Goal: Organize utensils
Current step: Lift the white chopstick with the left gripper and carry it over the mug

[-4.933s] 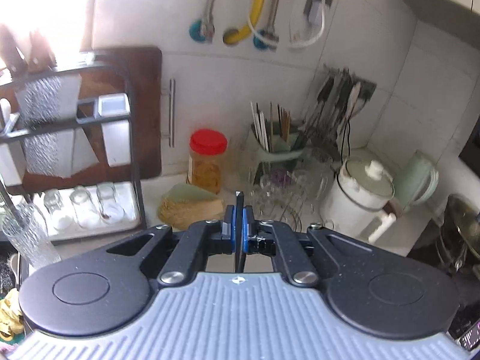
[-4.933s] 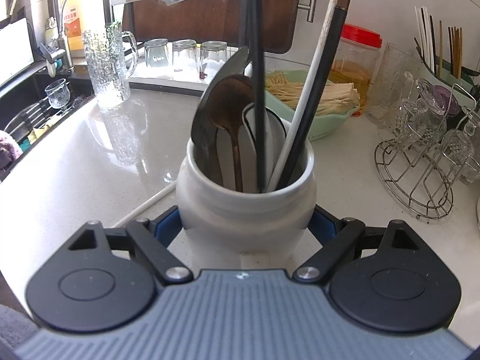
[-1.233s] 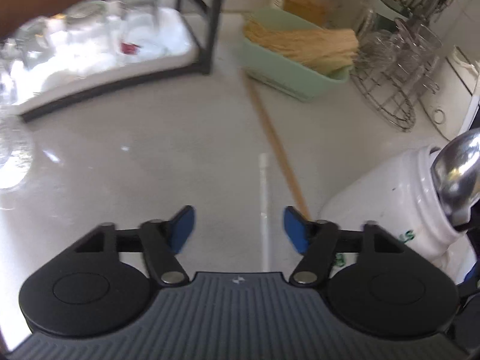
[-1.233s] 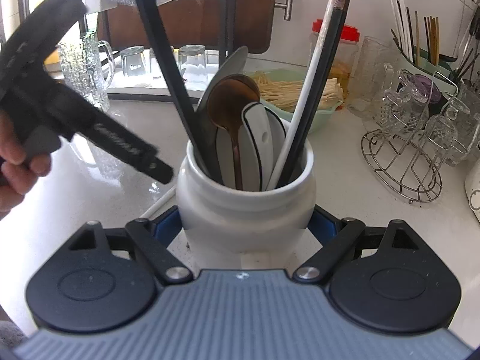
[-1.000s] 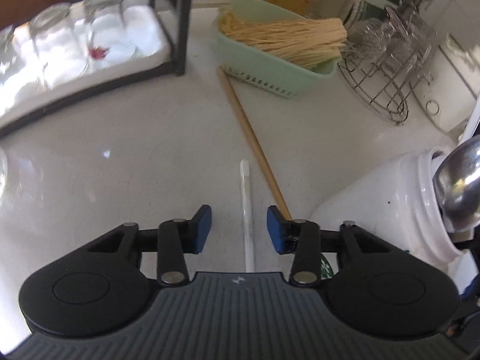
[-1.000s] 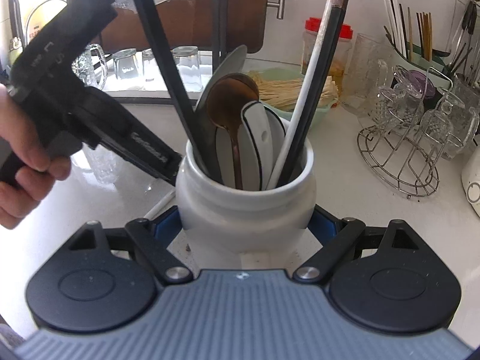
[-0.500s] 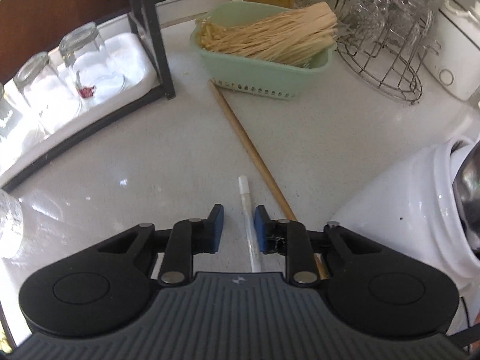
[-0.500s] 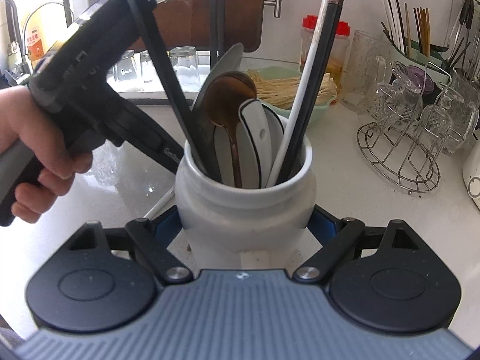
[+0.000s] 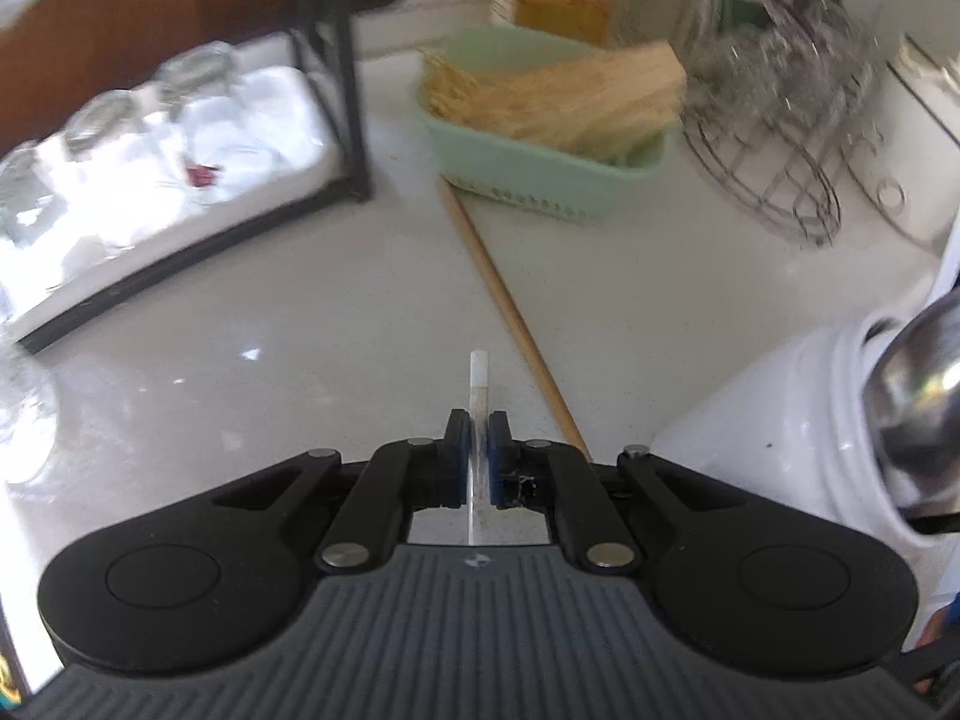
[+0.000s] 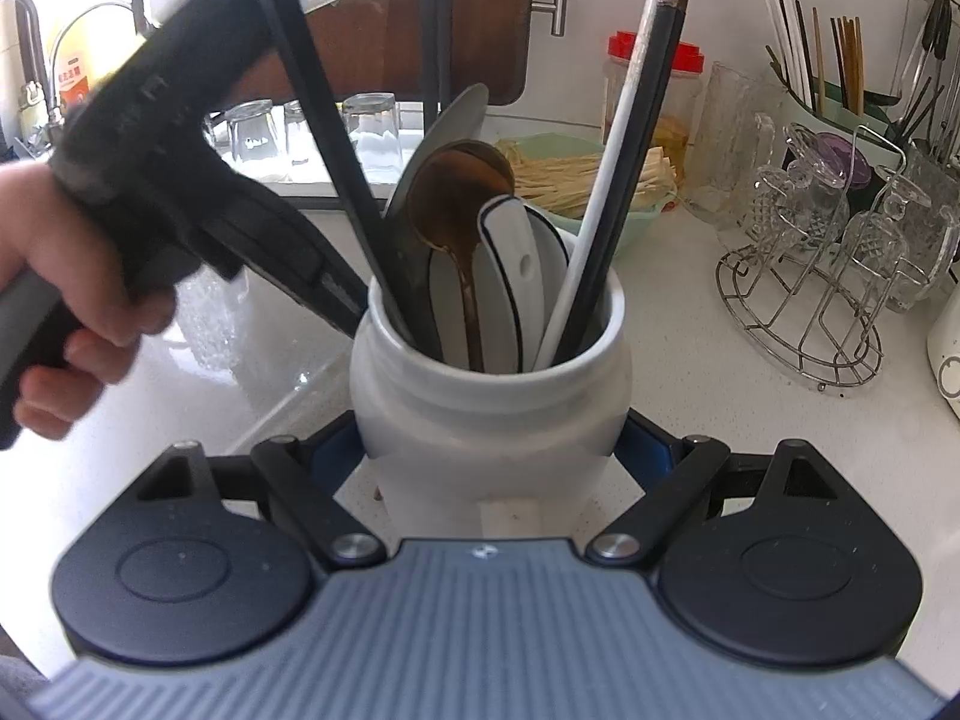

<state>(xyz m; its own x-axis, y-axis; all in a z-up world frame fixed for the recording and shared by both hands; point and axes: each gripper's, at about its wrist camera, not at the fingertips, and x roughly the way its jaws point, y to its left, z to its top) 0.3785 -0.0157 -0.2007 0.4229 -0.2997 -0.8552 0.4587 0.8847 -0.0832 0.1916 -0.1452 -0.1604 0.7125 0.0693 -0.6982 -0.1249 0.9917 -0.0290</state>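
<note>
Your left gripper [image 9: 478,441] has its blue-padded fingers pinched tight on a thin white chopstick [image 9: 479,381], whose tip pokes out ahead of the pads over the pale speckled countertop [image 9: 312,324]. Just to its right a long wooden chopstick [image 9: 498,294] lies flat on the counter, running diagonally from the mint-green plastic basket of dried noodles [image 9: 540,138] toward the gripper (its near end disappears behind the right finger). Your right gripper [image 10: 489,450] has its fingers spread wide and pressed against both sides of the white ceramic utensil crock [image 10: 489,414], which stands upright on the counter. Inside the crock you can see a brown metal spoon [image 10: 462,192], a white ceramic soup spoon with a dark rim [image 10: 516,264], a white chopstick [image 10: 600,192] and black handles leaning out. In the right wrist view, your left hand [image 10: 72,276] sits just left of the crock. A wire glass rack [image 10: 834,276] stands well off to the right.
</note>
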